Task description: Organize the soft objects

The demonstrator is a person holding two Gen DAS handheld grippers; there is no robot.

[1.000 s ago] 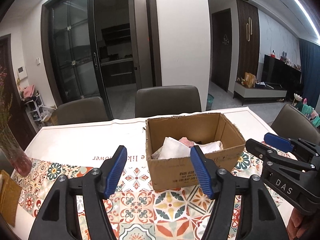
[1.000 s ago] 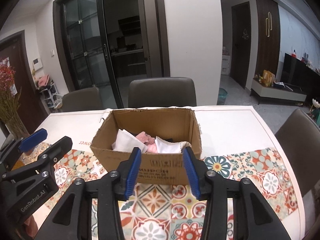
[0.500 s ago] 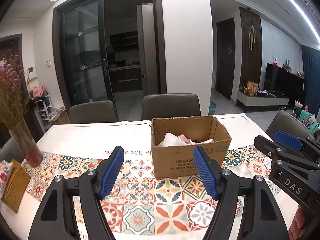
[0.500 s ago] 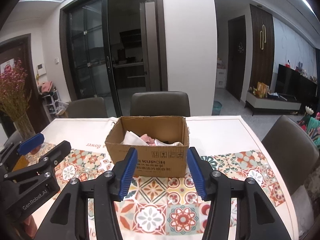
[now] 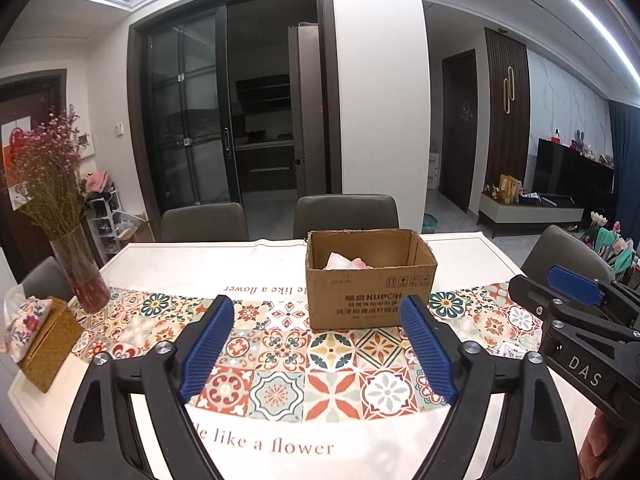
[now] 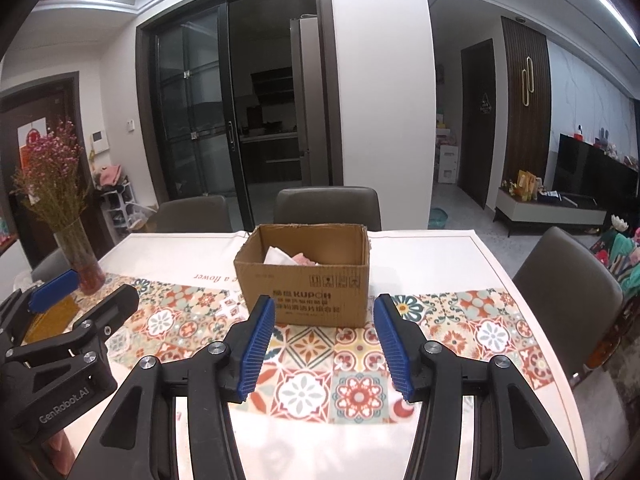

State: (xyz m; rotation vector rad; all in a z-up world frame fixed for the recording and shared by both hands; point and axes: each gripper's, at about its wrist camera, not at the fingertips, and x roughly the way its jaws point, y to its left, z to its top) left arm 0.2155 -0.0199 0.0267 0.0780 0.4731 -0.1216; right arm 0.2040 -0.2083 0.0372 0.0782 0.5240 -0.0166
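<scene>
cardboard box (image 5: 370, 280) top open | vase (image 5: 82, 268), tissue box (image 5: 46, 344) crowd left edge | tablecloth (image 6: 320, 436) in front bare

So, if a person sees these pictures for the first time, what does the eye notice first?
Probably the open cardboard box in the middle of the table, standing on the colourful tiled runner, with white and pink soft cloths inside. Next, the left gripper and right gripper, both open and empty, in the foreground. At the table's left edge stands a glass vase of pink dried flowers.

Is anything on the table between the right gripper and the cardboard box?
Nothing visible. Only flat patterned tablecloth lies between the open right gripper and the cardboard box. The vase stands off to the left.
</scene>
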